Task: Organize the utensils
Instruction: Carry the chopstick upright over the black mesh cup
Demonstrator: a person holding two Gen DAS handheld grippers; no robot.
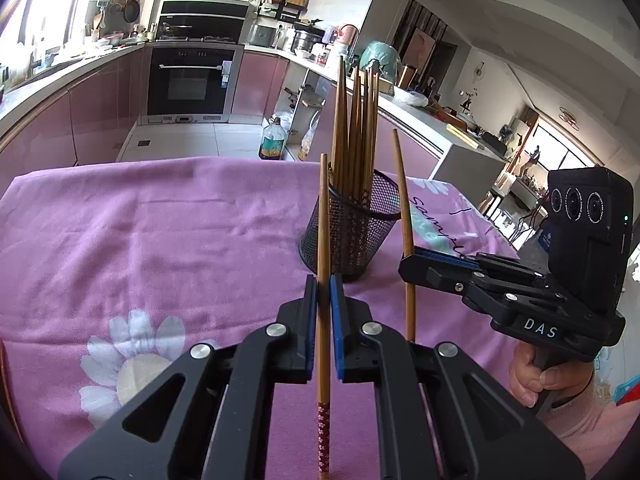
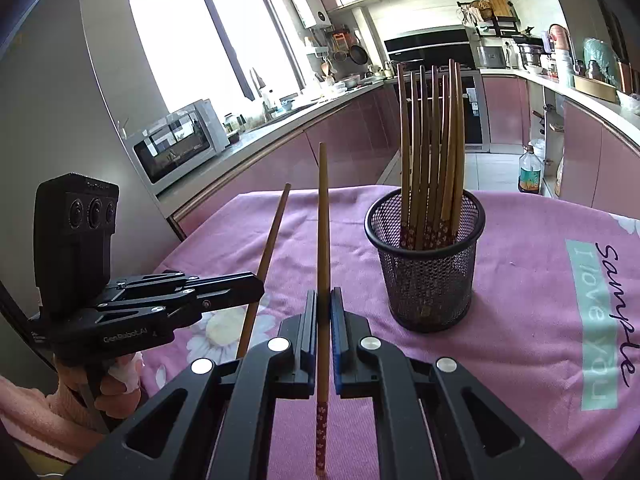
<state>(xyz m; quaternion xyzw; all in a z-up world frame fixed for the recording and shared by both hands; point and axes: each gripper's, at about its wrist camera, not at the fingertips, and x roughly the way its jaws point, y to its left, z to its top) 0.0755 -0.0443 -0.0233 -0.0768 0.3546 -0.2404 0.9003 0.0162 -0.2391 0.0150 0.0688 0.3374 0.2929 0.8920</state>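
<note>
**Above the pink cloth, one chopstick in each gripper**

Over the bench we hold two grippers side by side, each with its jaws closed on a single wooden chopstick. Our left gripper (image 1: 324, 280) clamps the left chopstick (image 1: 323, 240) at about mid-length, so the plain tapered end stands up past the pads while the patterned handle end hangs below, clear of the pink cloth (image 1: 160, 240). Our right gripper (image 2: 324, 294) grips the right chopstick (image 2: 323, 220) the same way, upright with the patterned end down. We judge that this matters: the chopsticks already in the mesh cup (image 2: 424, 280) all stand patterned end down, plain ends up, so a stick held in this pose can drop straight in without being turned.

The mesh cup stands upright on the cloth, ahead of both grippers and nearer the right one, with a bundle of stored chopsticks (image 2: 434, 140) leaning together inside it. Neither held stick touches the cup or the bundle; both are short of its rim.

Gripping at mid-length, we judge, leaves enough stick below the pads to guide the lower end over the rim before letting go. The bundle fills much of the opening, so the free gap is narrow, and one stick at a time seems the safer order. A clumsy entry could knock the light cup over.
</note>
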